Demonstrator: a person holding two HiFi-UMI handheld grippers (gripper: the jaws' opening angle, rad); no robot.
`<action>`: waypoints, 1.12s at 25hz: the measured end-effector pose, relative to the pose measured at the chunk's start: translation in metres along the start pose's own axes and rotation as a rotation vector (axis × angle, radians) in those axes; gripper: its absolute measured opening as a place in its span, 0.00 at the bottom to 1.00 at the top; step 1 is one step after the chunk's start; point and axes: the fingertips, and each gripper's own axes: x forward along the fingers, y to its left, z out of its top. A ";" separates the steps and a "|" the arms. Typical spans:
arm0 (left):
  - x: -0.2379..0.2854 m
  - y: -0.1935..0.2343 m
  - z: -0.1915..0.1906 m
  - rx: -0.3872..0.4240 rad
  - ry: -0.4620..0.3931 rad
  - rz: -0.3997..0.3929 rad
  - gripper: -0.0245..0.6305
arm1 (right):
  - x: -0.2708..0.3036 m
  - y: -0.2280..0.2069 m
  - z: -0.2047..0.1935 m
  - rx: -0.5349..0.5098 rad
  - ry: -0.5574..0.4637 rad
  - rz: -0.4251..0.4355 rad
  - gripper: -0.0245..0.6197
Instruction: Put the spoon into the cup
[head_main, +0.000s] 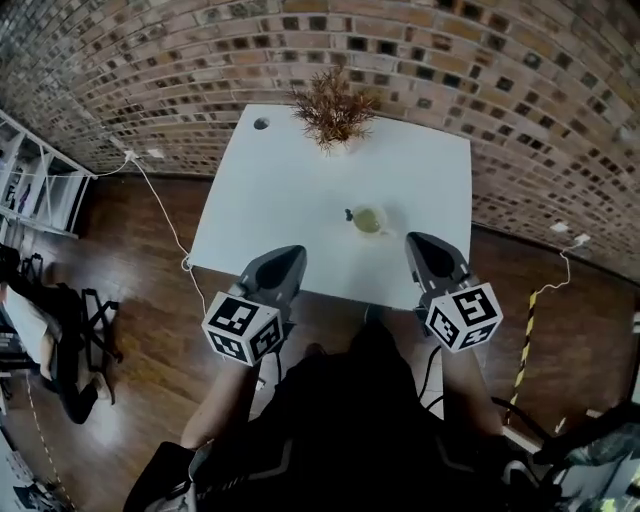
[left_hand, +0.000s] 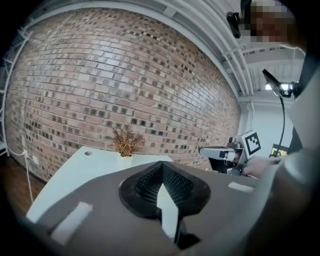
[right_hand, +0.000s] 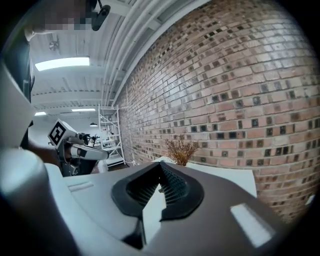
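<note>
Two closed, empty tools, our left gripper (head_main: 295, 252) and right gripper (head_main: 416, 242), hover at the near edge of the table (head_main: 280, 190), apart from the cup (head_main: 368, 220) on it; we cannot make out the spoon, so reaching in blindly could knock the cup over.

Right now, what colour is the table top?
The table is plain white; it shows best in the head view.

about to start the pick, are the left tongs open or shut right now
Shut. In the left gripper view the left tongs meet at their tips, with nothing held between them.
</note>
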 end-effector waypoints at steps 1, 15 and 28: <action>-0.009 0.001 -0.002 -0.003 -0.007 -0.009 0.04 | -0.006 0.007 -0.002 -0.005 0.004 -0.028 0.05; -0.059 -0.034 0.006 0.024 -0.094 -0.113 0.04 | -0.092 0.051 0.015 -0.054 -0.063 -0.195 0.05; -0.053 -0.083 0.014 0.008 -0.117 -0.051 0.04 | -0.145 0.015 0.034 -0.033 -0.122 -0.234 0.05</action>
